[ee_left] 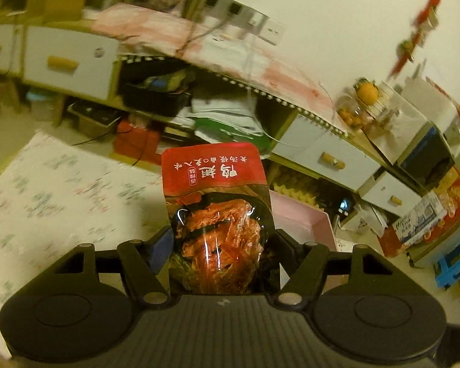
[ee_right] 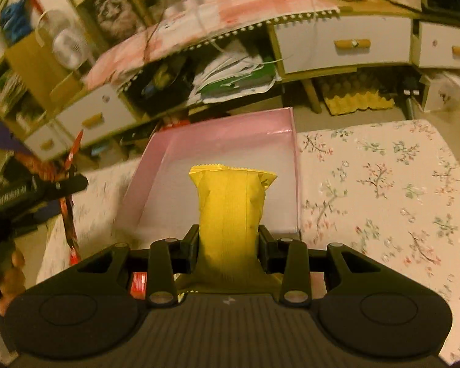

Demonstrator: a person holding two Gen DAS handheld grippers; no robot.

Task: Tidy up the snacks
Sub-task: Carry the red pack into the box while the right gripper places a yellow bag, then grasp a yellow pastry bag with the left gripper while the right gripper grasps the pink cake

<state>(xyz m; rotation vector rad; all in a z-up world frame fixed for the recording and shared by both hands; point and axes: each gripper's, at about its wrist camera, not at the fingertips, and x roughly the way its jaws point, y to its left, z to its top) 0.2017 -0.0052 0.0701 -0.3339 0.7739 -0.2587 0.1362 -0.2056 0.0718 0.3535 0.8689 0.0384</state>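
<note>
My left gripper [ee_left: 222,239] is shut on a red snack packet [ee_left: 217,202] with white lettering and a clear window that shows reddish meat; the packet stands up between the fingers, lifted above the flowered table [ee_left: 55,190]. A corner of the pink box [ee_left: 303,220] lies just right of it. My right gripper [ee_right: 228,242] is shut on a plain yellow snack packet [ee_right: 230,214], held over the near end of the open pink box [ee_right: 174,159]. In the right wrist view the left gripper [ee_right: 40,190] with its red packet appears at the left edge.
The box rests on a table with a flowered cloth [ee_right: 383,190]. Beyond stands a low cabinet with white drawers [ee_right: 349,46], stacked papers [ee_right: 239,76] and an egg carton [ee_right: 355,98] under it. A blue stool [ee_left: 454,263] stands on the floor at the right. A hand [ee_right: 6,276] shows at the lower left.
</note>
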